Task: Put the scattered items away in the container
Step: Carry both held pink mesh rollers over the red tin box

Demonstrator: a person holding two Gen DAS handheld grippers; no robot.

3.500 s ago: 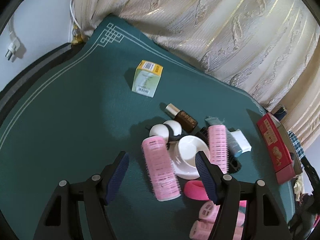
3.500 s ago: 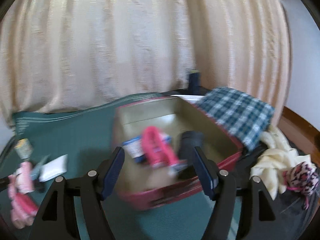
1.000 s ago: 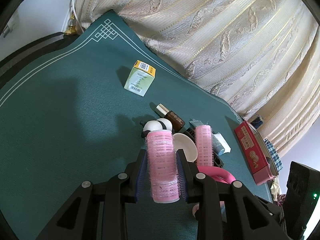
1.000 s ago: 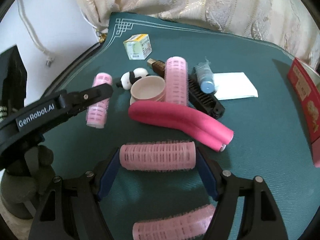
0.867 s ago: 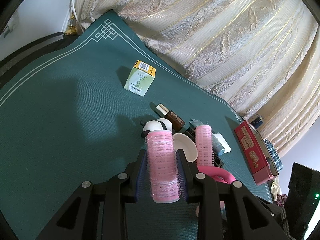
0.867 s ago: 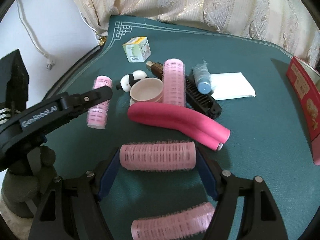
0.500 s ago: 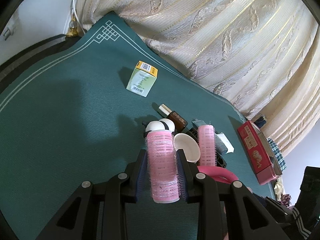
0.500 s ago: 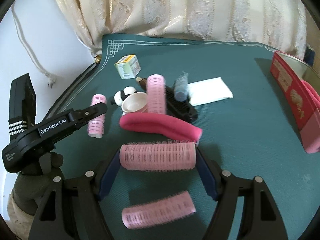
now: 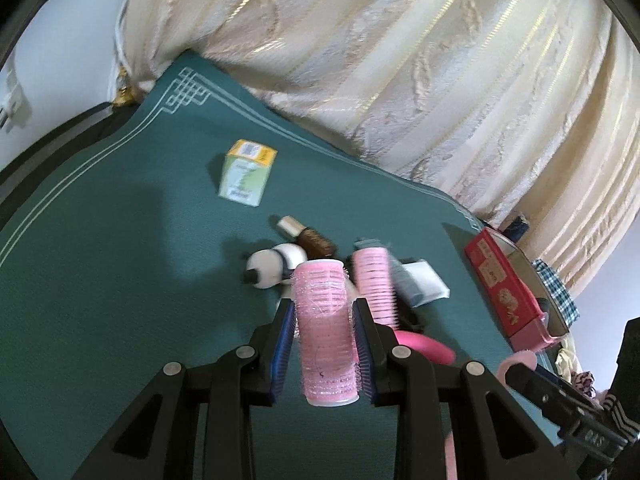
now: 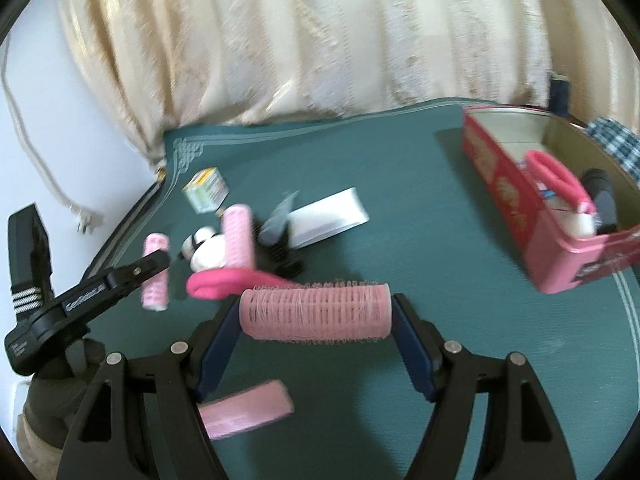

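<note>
- The green bench (image 10: 420, 208) carries the scattered items.
- The red container (image 10: 516, 204) sits at its right edge, a few things inside.
- Right gripper (image 10: 316, 312): fingers wide, clamping a pink roller (image 10: 316, 314) endwise.
- Left gripper (image 9: 325, 336): fingers narrow, gripping another pink curler (image 9: 325, 332) lengthwise.

Clock directions as seen in the right wrist view. Mat (image 10: 400, 208) covers the table, curtain (image 10: 320, 40) behind it at 12. Tin (image 10: 516, 200) sits at the mat's 2 o'clock edge, with a foam roller (image 10: 556, 176) inside. Clutter at 10: carton (image 10: 206, 190) farthest back, curler (image 10: 239, 236) in front of it, sachet (image 10: 328, 220) to its right, comb (image 10: 280, 256) between them. One loose curler (image 10: 244, 410) at 7, nearest. Second foam roller (image 10: 232, 280) lies just in front of the pile.
</note>
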